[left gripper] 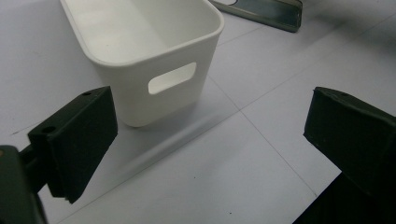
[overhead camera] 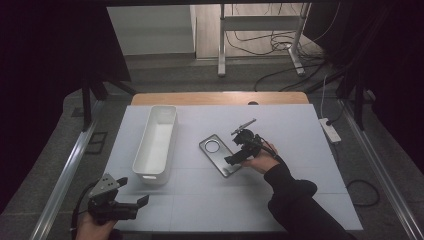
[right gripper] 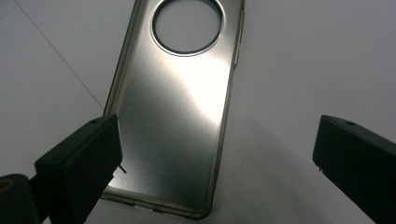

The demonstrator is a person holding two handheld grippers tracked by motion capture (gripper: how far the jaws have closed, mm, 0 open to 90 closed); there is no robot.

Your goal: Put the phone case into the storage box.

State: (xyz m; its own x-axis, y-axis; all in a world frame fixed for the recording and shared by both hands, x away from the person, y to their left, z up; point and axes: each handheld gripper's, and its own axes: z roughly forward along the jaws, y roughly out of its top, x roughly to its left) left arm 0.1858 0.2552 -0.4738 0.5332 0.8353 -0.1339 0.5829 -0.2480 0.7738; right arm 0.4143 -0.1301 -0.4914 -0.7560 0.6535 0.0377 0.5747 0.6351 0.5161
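Observation:
A silver-grey phone case [overhead camera: 219,154] with a round camera hole lies flat on the white table mat, right of centre. My right gripper [overhead camera: 234,156] hovers over its near end, jaws open; in the right gripper view the case [right gripper: 177,112] lies between and beyond the two pads, neither pressing on it. My left gripper [overhead camera: 134,190] rests near the front left corner, open and holding nothing. Its own view looks between the open jaws [left gripper: 210,140] at the end wall of a white bin [left gripper: 140,98], with the case [left gripper: 268,10] farther off.
The long white bin [overhead camera: 150,176] stands left of centre, lengthwise, and looks empty. A power strip [overhead camera: 330,130] lies off the mat's right edge. Metal rails run along both sides. A stand's legs [overhead camera: 221,60] and cables are on the floor behind.

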